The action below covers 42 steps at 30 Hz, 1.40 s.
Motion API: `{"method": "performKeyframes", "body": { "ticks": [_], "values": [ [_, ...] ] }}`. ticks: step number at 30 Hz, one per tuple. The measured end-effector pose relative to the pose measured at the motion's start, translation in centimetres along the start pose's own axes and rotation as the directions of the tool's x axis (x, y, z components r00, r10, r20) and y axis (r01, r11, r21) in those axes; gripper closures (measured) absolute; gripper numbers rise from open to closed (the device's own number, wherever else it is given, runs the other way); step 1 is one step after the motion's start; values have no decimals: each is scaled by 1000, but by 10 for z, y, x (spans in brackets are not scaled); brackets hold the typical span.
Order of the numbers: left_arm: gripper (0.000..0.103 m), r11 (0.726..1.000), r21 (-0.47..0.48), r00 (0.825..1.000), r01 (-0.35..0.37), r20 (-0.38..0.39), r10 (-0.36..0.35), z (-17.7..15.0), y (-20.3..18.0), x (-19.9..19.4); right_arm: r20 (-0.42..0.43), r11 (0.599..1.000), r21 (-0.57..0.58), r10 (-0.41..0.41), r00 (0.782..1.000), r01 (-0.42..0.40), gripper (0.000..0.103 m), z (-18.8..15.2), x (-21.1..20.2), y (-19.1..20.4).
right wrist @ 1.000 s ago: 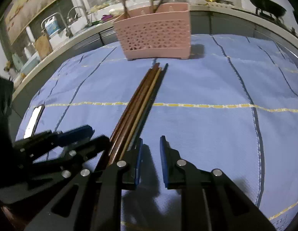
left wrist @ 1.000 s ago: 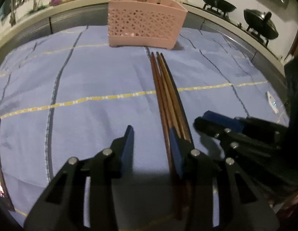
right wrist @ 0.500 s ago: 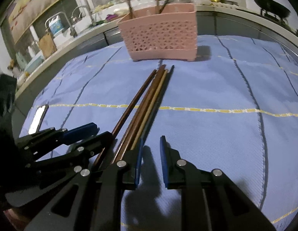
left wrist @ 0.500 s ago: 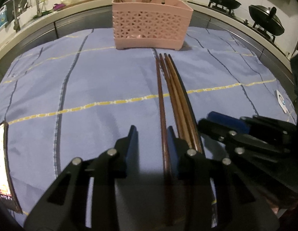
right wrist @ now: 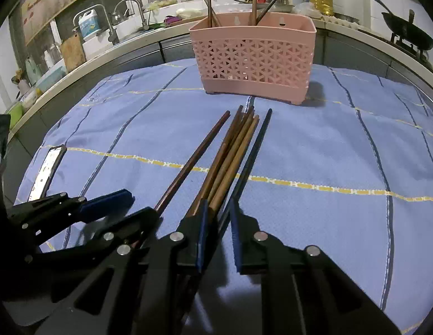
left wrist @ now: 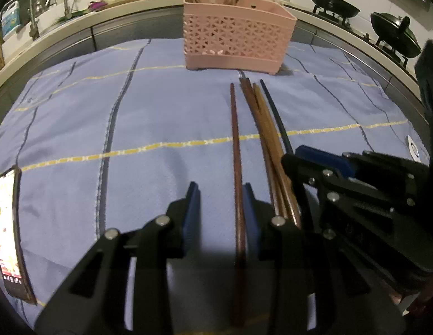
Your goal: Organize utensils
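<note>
Several chopsticks lie on the blue cloth, pointing at a pink slotted basket [left wrist: 238, 36] [right wrist: 255, 61] that holds a few upright utensils. One dark red-brown chopstick [left wrist: 235, 153] [right wrist: 197, 153] lies apart, left of the brown bundle [left wrist: 265, 128] [right wrist: 230, 150]. It runs between the jaws of my left gripper [left wrist: 219, 203] [right wrist: 142, 203], close to the right pad, with a gap on the left. A black chopstick [left wrist: 278, 122] [right wrist: 252, 150] lies on the bundle's right side and passes between the closing jaws of my right gripper [right wrist: 218, 209] [left wrist: 293, 156]. Its pads do not press on it.
A phone [left wrist: 7, 229] [right wrist: 47, 170] lies screen-up at the cloth's left edge. The blue checked cloth [left wrist: 132, 128] covers the table. Beyond it run a counter with a sink tap [right wrist: 127, 8] and a stove with woks [left wrist: 333, 8].
The red-brown chopstick has come away from the bundle to the left and now lies between my left jaws. My right gripper has shifted so the black chopstick runs between its narrower jaws.
</note>
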<state>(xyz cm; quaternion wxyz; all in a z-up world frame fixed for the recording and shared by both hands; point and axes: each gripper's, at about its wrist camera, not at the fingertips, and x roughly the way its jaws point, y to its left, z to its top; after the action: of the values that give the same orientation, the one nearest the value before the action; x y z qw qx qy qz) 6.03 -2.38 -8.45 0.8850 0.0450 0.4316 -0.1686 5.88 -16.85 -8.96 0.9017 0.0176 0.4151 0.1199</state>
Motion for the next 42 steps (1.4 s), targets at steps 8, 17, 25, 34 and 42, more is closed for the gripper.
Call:
{"method": "performKeyframes", "body": {
  "ticks": [8, 17, 25, 34, 42],
  "values": [
    [96, 1000, 26, 1000, -1, 4, 1, -4, -2, 1, -14, 998, 47, -41, 999, 41, 97, -14, -9, -26],
    [96, 999, -21, 999, 43, -13, -43, -22, 11, -13, -24, 992, 115, -46, 999, 48, 97, -34, -28, -48],
    [95, 999, -35, 999, 42, -25, -43, -36, 13, -23, -41, 992, 109, -53, 998, 58, 97, -49, -41, -47],
    [92, 1000, -19, 1000, -13, -23, 13, -16, 10, -10, -36, 991, 117, -67, 997, 70, 97, -49, -39, -45],
    [77, 999, 1, 999, -33, -1, 33, -7, 5, -3, -36, 991, 114, -70, 997, 73, 97, -44, -36, -45]
  ]
}}
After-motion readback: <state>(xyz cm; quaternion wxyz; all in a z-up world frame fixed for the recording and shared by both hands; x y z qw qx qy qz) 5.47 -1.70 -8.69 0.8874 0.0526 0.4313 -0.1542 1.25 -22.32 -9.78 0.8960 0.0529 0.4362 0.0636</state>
